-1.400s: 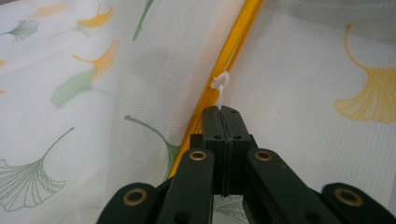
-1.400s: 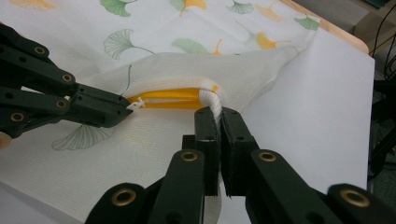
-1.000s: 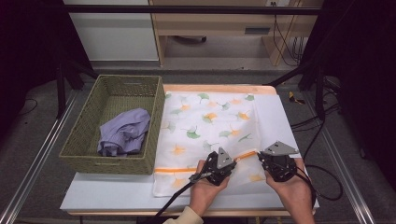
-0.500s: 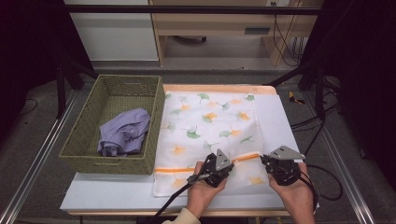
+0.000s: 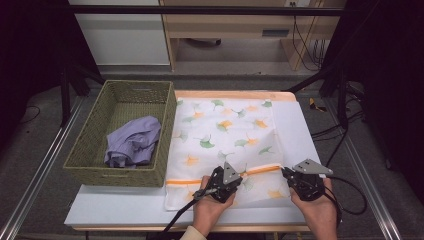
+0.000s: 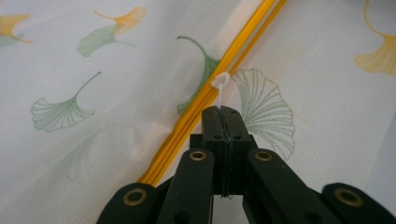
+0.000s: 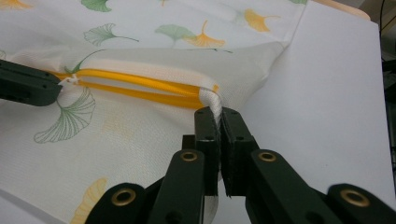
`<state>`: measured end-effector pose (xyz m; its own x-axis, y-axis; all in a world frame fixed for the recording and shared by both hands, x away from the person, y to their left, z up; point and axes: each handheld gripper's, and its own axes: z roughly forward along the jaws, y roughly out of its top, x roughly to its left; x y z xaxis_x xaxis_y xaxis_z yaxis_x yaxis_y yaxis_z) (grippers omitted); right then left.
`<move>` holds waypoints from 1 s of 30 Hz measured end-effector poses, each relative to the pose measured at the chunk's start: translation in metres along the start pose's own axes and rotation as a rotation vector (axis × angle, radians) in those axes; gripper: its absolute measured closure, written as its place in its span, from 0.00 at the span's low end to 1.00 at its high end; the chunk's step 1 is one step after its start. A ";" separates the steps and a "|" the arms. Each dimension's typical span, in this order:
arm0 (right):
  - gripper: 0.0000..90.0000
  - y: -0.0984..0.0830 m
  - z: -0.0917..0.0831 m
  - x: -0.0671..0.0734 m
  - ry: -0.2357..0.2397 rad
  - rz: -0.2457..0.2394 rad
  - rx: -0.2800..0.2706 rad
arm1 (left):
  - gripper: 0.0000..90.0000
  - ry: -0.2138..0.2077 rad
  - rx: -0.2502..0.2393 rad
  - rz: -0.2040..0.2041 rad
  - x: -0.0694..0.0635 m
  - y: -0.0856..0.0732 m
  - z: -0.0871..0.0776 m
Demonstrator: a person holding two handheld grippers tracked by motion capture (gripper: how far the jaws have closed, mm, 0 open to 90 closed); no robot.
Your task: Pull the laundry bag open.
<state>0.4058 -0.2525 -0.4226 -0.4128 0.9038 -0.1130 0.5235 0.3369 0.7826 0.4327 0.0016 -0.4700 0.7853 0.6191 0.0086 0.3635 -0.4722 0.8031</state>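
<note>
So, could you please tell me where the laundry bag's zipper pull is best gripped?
Grip the thin white pull tab of the zipper, coming in low along the yellow zipper line from the person's side. It lies flat and slim, so shut fingers pinch it edge-on, as the left gripper does now.

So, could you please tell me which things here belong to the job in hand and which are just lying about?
In the job:
- laundry bag
- orange zipper
- zipper pull
- left gripper
- right gripper

Lying about:
- wicker basket
- purple cloth
</note>
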 end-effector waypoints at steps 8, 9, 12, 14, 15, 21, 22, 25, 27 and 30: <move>0.97 -0.007 0.003 -0.003 0.006 0.017 0.003 | 1.00 0.021 0.005 -0.011 0.005 -0.008 -0.008; 0.97 -0.008 0.003 -0.005 0.003 0.010 0.002 | 1.00 0.021 0.006 -0.016 0.005 -0.009 -0.009; 0.97 -0.010 0.005 -0.004 0.004 0.018 0.009 | 1.00 0.028 0.010 -0.017 0.007 -0.013 -0.012; 0.97 -0.011 0.005 -0.005 0.004 0.015 0.011 | 1.00 0.032 0.012 -0.020 0.008 -0.015 -0.014; 0.97 -0.011 0.005 -0.005 0.003 0.016 0.010 | 1.00 0.030 0.011 -0.027 0.008 -0.016 -0.014; 0.97 -0.012 0.005 -0.005 0.000 0.021 0.014 | 1.00 0.042 0.015 -0.032 0.011 -0.021 -0.018; 0.97 -0.012 0.005 -0.005 0.002 0.018 0.014 | 1.00 0.041 0.017 -0.037 0.013 -0.023 -0.019; 0.97 -0.013 0.006 -0.005 0.002 0.021 0.019 | 1.00 0.045 0.017 -0.038 0.014 -0.024 -0.020; 0.97 -0.013 0.006 -0.005 0.001 0.021 0.018 | 1.00 0.047 0.021 -0.036 0.015 -0.026 -0.021; 0.97 -0.013 0.006 -0.005 0.002 0.020 0.018 | 1.00 0.054 0.026 -0.037 0.017 -0.028 -0.022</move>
<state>0.4056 -0.2603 -0.4361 -0.4034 0.9100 -0.0962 0.5454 0.3235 0.7732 0.4246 0.0394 -0.4794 0.7433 0.6688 0.0118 0.4053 -0.4643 0.7875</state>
